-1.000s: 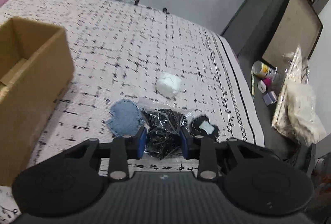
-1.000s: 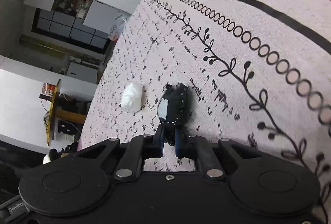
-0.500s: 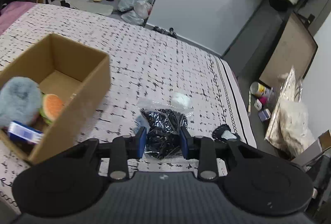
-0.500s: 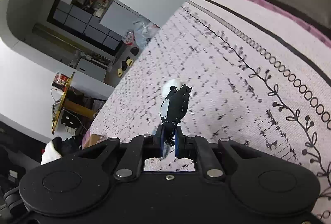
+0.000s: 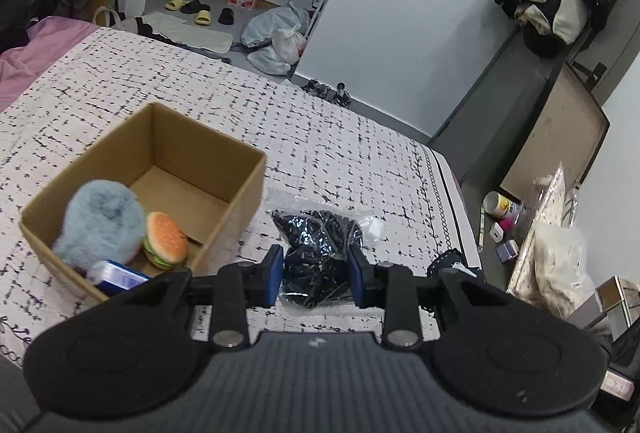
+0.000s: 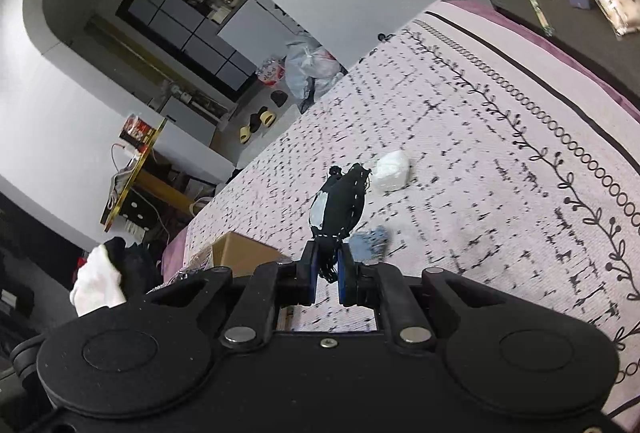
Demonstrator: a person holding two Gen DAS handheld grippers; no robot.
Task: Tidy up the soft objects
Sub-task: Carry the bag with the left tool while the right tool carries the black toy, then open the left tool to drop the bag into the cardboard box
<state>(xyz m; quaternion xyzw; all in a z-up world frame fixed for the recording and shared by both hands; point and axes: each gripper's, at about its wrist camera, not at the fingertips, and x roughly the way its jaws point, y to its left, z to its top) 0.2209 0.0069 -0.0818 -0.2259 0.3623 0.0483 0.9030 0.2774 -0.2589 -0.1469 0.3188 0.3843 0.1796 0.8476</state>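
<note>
My left gripper (image 5: 316, 279) is shut on a clear bag of black shiny stuff (image 5: 318, 253) and holds it above the bed, just right of a cardboard box (image 5: 244, 189). The box holds a grey-blue fluffy toy (image 5: 100, 225), a plush burger (image 5: 164, 237) and a blue pack (image 5: 120, 275). My right gripper (image 6: 326, 273) is shut on a black soft item with a white patch (image 6: 340, 205), lifted above the bed. That item also shows at the right edge of the left wrist view (image 5: 448, 261). A white soft lump (image 6: 392, 171) and a blue knitted piece (image 6: 370, 241) lie on the bed.
The bed's patterned cover (image 5: 340, 137) ends at a dark-striped edge on the right. Beyond it the floor holds a can (image 5: 500, 205), small boxes and plastic bags (image 5: 560, 257). The box also shows in the right wrist view (image 6: 244, 253). A pink blanket (image 5: 20, 65) lies far left.
Both grippers have risen off the bed with their loads. The left one has swung so the box and its contents came into view. The right one lifted the black item clear of the cover.
</note>
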